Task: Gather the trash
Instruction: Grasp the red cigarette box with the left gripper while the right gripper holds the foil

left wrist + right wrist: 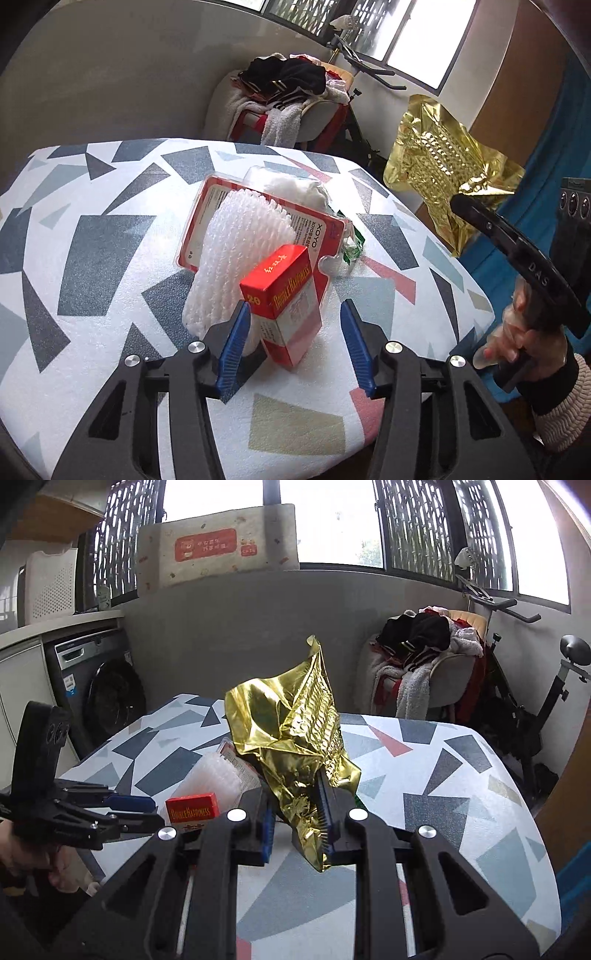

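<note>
The right gripper (301, 812) is clamping a crumpled gold foil wrapper (295, 731) between its blue pads, holding it clear above the patterned table (443, 775). The left gripper (291, 314) is standing partly open around a red cigarette box (284, 302) (marked "Double Happiness"), the left pad touching it, the right pad apart. The box is standing upright on the table, leaning against white foam netting (240, 243). Behind it a red blister pack (314, 229) and a white wad (295, 188) are lying together.
</note>
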A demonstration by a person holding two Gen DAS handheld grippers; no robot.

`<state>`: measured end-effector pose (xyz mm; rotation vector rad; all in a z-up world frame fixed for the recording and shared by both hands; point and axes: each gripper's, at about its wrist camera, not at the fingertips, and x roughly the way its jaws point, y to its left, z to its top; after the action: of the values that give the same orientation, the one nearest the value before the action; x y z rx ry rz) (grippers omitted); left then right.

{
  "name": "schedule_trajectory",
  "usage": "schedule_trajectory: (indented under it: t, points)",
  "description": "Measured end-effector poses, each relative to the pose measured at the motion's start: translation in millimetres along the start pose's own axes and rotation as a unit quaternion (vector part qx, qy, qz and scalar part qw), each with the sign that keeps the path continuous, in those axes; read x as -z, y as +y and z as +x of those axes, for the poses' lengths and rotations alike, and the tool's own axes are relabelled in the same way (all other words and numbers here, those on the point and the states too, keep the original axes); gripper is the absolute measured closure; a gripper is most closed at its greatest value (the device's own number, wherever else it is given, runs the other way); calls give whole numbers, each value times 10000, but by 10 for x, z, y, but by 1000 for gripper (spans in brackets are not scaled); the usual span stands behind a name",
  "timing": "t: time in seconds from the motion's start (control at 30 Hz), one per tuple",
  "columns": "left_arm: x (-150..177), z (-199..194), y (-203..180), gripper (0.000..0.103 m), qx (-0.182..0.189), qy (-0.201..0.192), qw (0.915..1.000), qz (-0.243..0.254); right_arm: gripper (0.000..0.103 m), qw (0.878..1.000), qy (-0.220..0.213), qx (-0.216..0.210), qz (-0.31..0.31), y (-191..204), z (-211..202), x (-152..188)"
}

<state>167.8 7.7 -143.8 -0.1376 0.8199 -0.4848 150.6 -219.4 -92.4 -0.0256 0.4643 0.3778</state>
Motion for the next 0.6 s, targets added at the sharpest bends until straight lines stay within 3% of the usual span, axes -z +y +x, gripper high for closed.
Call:
schedule_trajectory:
  t: [0.13, 0.27, 0.4, 0.6]
  points:
    - [-128, 137, 116, 75, -59, 162, 9998, -91, 80, 10000, 66, 14, 47, -92, -42, 84]
    - [-186, 174, 226, 75, -62, 167, 9995, -273, 80, 10000, 43, -13, 71, -126, -51, 106]
    - [-190, 201, 182, 75, -41, 181, 9997, -136, 80, 10000, 66, -47, 57, -114, -35, 137]
    - [-173, 347, 187, 65, -24, 351, 9993, -85, 80, 9998, 124, -90, 96, -113, -19, 171]
